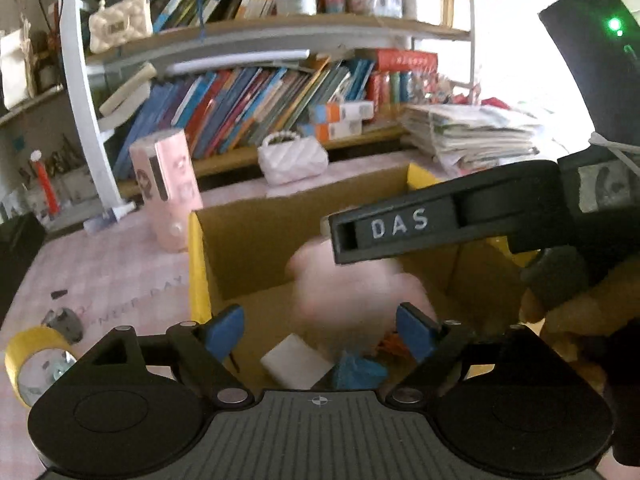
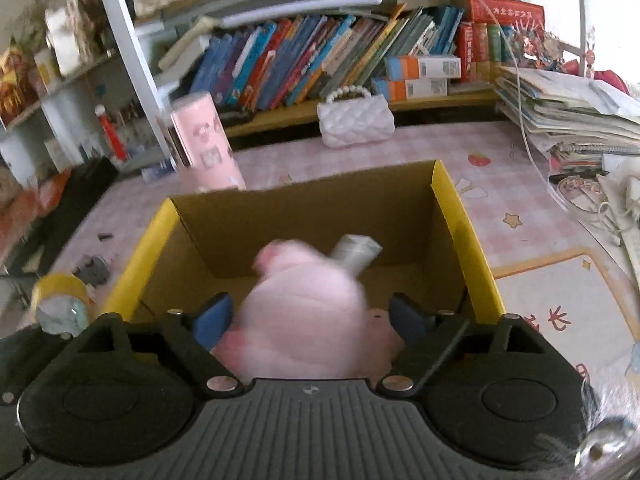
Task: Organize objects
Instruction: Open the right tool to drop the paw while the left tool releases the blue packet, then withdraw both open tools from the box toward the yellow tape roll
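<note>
We see the left gripper point(image 1: 320, 328) spread wide over the cardboard box point(image 1: 256, 240). The blurred pink plush toy point(image 2: 308, 312) sits between the right gripper point(image 2: 310, 320) fingers, also wide, untouched. Tape roll point(image 2: 60, 296) lies at the table's left edge; white purse point(image 2: 356, 120) near the back.

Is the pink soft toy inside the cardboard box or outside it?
Inside. The blurred pink toy appears between the brown walls of the box, beside a white roll. Whether it rests on the bottom: cannot tell.
</note>
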Demonstrator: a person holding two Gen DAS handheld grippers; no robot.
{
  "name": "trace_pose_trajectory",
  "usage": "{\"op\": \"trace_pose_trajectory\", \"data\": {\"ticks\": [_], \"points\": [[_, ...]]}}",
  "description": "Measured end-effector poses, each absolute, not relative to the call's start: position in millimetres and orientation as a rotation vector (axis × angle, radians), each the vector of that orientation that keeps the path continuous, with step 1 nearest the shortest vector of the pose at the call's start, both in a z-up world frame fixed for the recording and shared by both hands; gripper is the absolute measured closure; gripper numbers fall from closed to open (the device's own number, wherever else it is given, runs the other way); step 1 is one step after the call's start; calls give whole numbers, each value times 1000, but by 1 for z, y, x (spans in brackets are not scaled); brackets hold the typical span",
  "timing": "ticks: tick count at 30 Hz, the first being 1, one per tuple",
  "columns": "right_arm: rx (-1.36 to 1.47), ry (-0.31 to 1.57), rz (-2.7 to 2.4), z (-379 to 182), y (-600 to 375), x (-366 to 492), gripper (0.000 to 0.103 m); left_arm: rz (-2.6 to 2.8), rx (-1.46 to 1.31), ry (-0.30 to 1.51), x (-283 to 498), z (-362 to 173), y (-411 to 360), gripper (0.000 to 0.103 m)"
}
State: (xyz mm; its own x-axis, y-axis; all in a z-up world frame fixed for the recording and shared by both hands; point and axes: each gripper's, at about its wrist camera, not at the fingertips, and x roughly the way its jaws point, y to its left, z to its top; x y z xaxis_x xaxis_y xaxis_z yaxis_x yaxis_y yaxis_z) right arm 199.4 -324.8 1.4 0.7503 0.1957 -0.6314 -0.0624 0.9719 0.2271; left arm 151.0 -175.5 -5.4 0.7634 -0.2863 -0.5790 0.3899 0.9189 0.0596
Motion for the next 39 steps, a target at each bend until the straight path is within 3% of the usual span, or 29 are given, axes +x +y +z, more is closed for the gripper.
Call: {"op": "trace_pose_trajectory", "data": {"ticks": [7, 16, 26, 39], "points": [[248, 608, 27, 21, -335, 159, 12, -361, 137, 474, 116, 14, -150, 13], [266, 522, -170, 32, -335, 81, 11, -318, 41, 497, 84, 13, -101, 10], [177, 701, -228, -15, -287, 16, 11, -229, 39, 721, 57, -24, -65, 10], [137, 789, -100, -34, -207, -10, 11, -203, 75, 761, 16, -31, -11, 9]]}}
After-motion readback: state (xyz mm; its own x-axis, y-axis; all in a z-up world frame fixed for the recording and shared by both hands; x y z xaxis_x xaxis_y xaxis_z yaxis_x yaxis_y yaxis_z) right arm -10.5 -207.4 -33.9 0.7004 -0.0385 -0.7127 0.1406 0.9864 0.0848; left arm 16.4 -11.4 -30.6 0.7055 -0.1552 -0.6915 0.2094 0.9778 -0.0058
